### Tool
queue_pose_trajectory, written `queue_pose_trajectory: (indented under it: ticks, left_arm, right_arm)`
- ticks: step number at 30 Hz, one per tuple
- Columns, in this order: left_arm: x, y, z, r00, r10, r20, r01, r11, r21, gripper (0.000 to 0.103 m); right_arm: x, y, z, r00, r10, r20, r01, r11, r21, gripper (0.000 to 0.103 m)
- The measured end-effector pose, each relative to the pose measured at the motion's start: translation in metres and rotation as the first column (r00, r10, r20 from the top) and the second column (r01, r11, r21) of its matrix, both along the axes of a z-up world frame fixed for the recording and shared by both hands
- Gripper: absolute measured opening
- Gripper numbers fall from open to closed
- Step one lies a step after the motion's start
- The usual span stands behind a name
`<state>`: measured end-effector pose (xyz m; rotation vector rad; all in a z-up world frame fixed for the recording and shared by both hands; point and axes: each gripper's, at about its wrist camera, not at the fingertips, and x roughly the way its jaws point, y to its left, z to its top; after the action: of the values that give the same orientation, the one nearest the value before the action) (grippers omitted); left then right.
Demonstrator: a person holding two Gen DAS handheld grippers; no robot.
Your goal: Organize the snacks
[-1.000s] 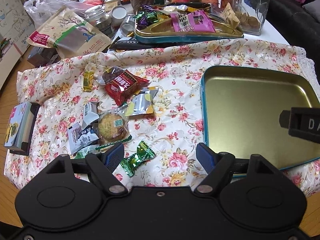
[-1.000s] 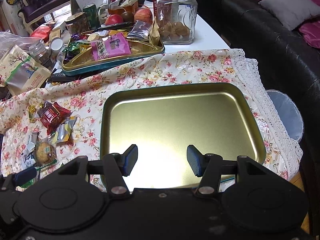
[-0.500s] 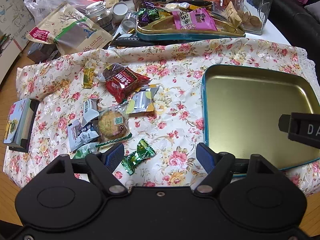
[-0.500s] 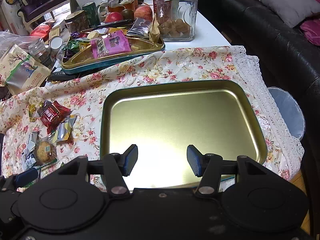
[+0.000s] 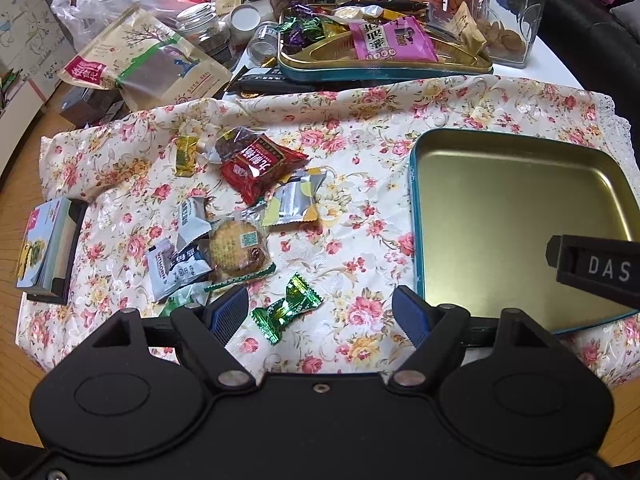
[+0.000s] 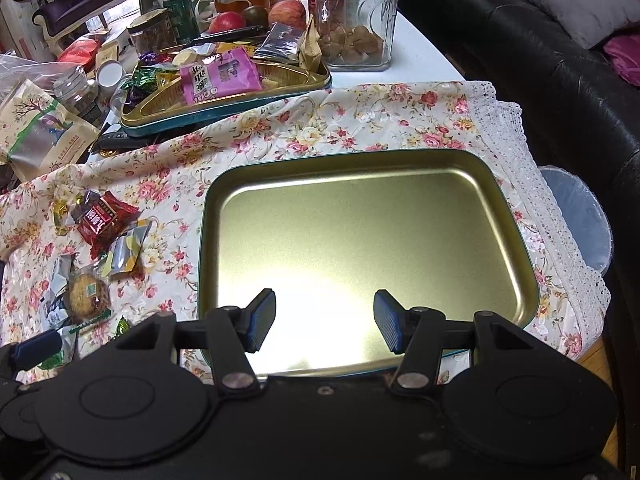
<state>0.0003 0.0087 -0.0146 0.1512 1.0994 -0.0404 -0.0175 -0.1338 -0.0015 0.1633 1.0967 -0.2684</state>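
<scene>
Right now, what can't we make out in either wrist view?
- Green packet, left wrist view: mostly hidden behind the left gripper.
- Gold tin near edge, right wrist view: covered by the right gripper.
- Glass jar top, left wrist view: cut off by frame edge.

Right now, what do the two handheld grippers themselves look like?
Both match: the left gripper and right gripper have matte black bodies with two round raised discs, silver pivot screws, and angled black arms ending in blue ribbed fingers. The right one's side bears white letters "DAS".
</scene>
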Motion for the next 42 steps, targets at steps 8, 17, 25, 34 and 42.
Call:
queue_pose_trajectory:
  ticks: [8,17,25,34,42]
  left_arm:
    - [-0.002,0.004,0.009,1.000,0.014,0.026,-0.014,1.000,-0.016,0.079]
    - [0.001,0.020,0.012,0.997,0.058,0.054,-0.056,0.998,-0.035,0.079]
    - [0.013,0.052,0.023,0.988,0.146,0.048,-0.142,0.987,-0.072,0.078]
    - [0.036,0.124,0.099,0.923,0.323,0.210,-0.294,0.943,-0.158,0.077]
    - [0.065,0.161,0.131,0.879,0.330,0.345,-0.291,0.943,-0.161,0.081]
  right_arm:
    - [0.003,0.003,-0.004,1.000,0.006,-0.017,-0.006,1.000,-0.019,0.056]
    - [0.010,0.011,-0.008,0.999,0.010,-0.031,-0.011,0.999,-0.040,0.056]
    - [0.017,0.026,-0.008,0.999,0.029,-0.022,-0.030,0.999,-0.035,0.056]
    - [0.027,0.054,0.030,0.985,0.092,0.149,-0.094,0.995,0.009,0.056]
    - [0.053,0.089,0.075,0.922,0.200,0.332,-0.214,0.977,0.004,0.057]
